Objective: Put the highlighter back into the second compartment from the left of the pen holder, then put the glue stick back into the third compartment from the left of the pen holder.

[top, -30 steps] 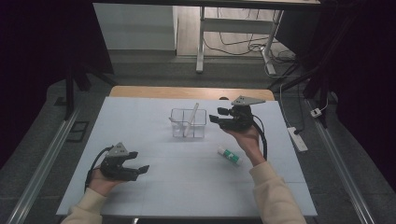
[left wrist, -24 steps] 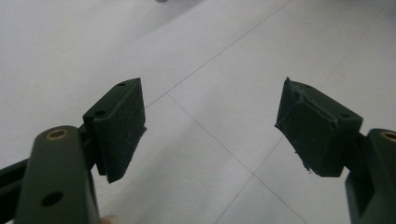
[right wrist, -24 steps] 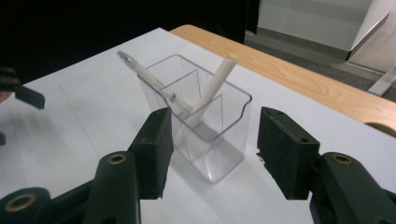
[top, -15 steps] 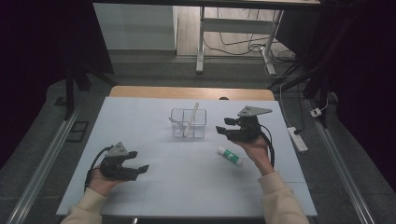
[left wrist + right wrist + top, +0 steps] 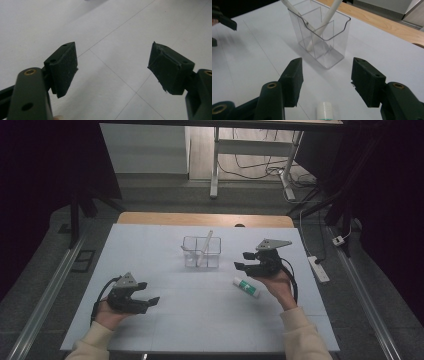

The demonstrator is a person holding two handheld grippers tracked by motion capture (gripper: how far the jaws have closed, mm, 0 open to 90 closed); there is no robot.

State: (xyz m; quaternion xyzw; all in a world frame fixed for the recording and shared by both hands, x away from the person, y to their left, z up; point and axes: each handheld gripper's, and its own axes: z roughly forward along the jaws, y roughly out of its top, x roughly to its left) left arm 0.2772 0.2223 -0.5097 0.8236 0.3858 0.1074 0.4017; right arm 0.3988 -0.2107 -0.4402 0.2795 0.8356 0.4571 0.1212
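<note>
A clear divided holder (image 5: 201,252) (image 5: 320,35) stands mid-table with two white sticks (image 5: 205,246) (image 5: 325,20) leaning in its compartments. A white tube with a green label (image 5: 246,287) lies flat to its right; its cap end (image 5: 324,111) shows just below my right gripper's jaws. My right gripper (image 5: 243,261) (image 5: 325,80) hovers open above the tube, pointing left toward the holder, nothing between its pads. My left gripper (image 5: 148,293) (image 5: 112,67) rests open low over bare table at the front left.
The white table (image 5: 165,330) has a wooden strip (image 5: 150,218) along its far edge. A power strip (image 5: 318,268) lies on the floor to the right. Metal rails (image 5: 45,295) flank the table. A desk frame (image 5: 215,165) stands beyond.
My right gripper has pulled back from above the holder, moving right and toward the person and lower, now over the tube. The left gripper has stayed put.
</note>
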